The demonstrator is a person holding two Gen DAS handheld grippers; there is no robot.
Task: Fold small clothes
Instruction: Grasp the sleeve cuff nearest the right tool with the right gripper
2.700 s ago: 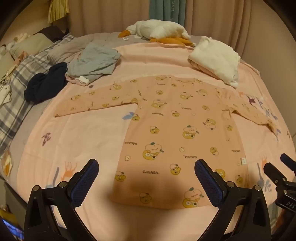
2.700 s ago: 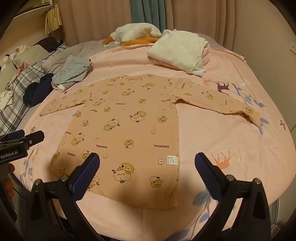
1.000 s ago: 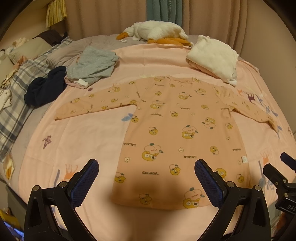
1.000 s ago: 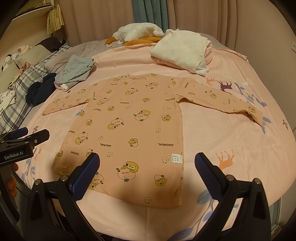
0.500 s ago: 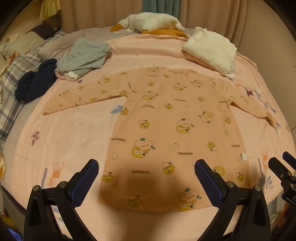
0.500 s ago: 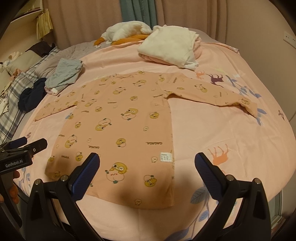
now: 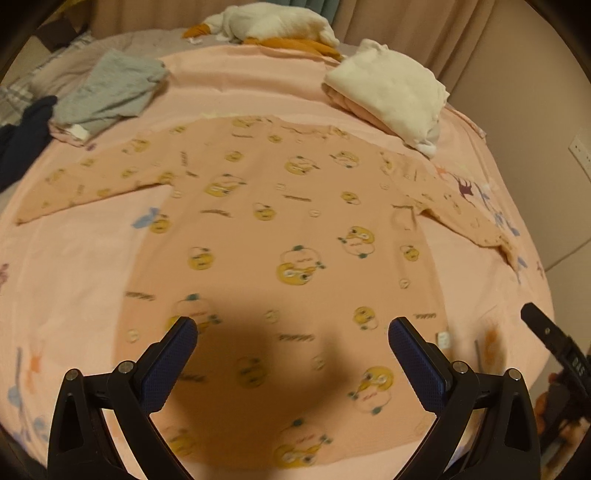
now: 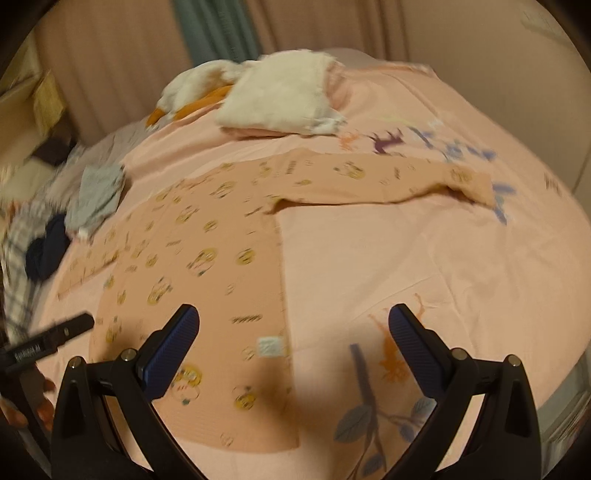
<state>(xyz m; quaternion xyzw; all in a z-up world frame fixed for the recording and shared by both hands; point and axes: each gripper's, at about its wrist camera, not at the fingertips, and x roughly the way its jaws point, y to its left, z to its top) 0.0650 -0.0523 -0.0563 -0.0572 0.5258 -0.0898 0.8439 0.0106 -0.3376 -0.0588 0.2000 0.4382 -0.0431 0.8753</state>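
shirt (image 7: 280, 229): flat on pink sheet (image 7: 74, 280), sleeves spread
your left gripper (image 7: 291, 328): wide open, empty, above hem
your right gripper (image 8: 293, 319): wide open, empty, over shirt's right edge

A bed (image 7: 92, 280) spread with a pink animal-print sheet (image 8: 424, 258) fills a dimly lit room under warm light. Beige pleated curtains (image 8: 122, 62) hang behind it, a teal curtain panel (image 8: 214, 33) between them. A plain beige wall (image 7: 528, 92) stands to the right, carrying a white wall socket (image 7: 581, 153). A plaid blanket (image 8: 18, 266) lies at the bed's left edge.
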